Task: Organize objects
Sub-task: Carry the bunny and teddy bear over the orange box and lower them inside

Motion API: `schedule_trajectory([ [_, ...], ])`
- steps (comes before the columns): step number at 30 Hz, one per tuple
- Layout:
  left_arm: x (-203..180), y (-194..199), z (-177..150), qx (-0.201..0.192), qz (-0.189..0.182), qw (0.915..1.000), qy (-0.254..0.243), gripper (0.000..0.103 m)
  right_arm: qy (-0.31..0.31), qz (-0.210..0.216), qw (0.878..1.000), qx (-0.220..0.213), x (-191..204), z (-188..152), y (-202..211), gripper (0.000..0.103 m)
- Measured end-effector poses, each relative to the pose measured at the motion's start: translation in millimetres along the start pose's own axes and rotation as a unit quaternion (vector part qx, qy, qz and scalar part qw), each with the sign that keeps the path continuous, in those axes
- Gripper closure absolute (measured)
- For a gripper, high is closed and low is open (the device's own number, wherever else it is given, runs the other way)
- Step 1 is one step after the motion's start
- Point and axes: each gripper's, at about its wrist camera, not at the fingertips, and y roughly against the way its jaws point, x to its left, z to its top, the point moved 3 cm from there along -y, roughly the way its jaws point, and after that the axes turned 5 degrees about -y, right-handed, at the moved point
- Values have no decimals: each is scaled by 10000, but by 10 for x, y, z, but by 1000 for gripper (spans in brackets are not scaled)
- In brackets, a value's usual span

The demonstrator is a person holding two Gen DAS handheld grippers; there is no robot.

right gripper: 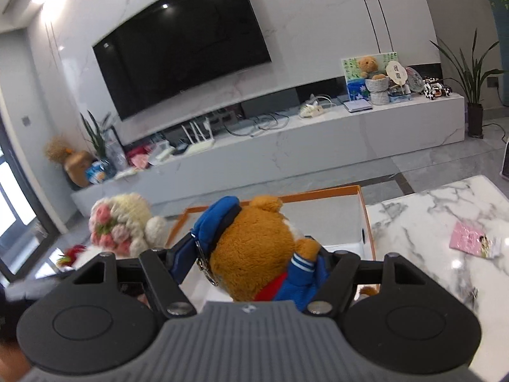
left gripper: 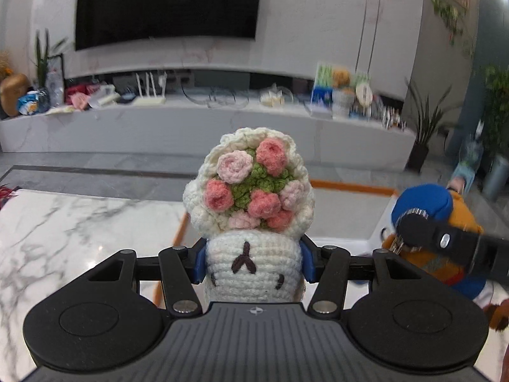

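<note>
Your left gripper [left gripper: 253, 262] is clamped on the crochet doll [left gripper: 251, 222], held above the near left edge of the orange-rimmed box [right gripper: 362, 210] on the marble table [right gripper: 439, 222]. Your right gripper [right gripper: 254, 264] grips the plush bear [right gripper: 254, 248] over the box, whose visible white floor looks bare; a pink card [right gripper: 467, 238] lies right of it.

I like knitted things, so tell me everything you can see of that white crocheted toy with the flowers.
The crocheted toy is cream yarn, with a dark stitched mark on its body. Its ruffled top holds pink and coral roses around green knots. The left claw is shut on its body, blue pads pressing both sides, and holds it above the marble table. In the right wrist view it hangs left of the plush bear, apart from it.
</note>
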Motion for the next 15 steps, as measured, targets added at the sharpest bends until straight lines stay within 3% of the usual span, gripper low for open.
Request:
schedule_trajectory([
  [3,-79,-353,-35,480,92,9980,-410,40,181,-278,9986,416,-60,-89,-338,31],
  [7,-135,-635,-181,976,176,9917,-818,40,489,-510,9955,629,-41,-148,-573,31],
  [15,-67,-801,-270,1530,55,9843,-880,39,924,-837,9884,871,-34,-267,-744,31],
])
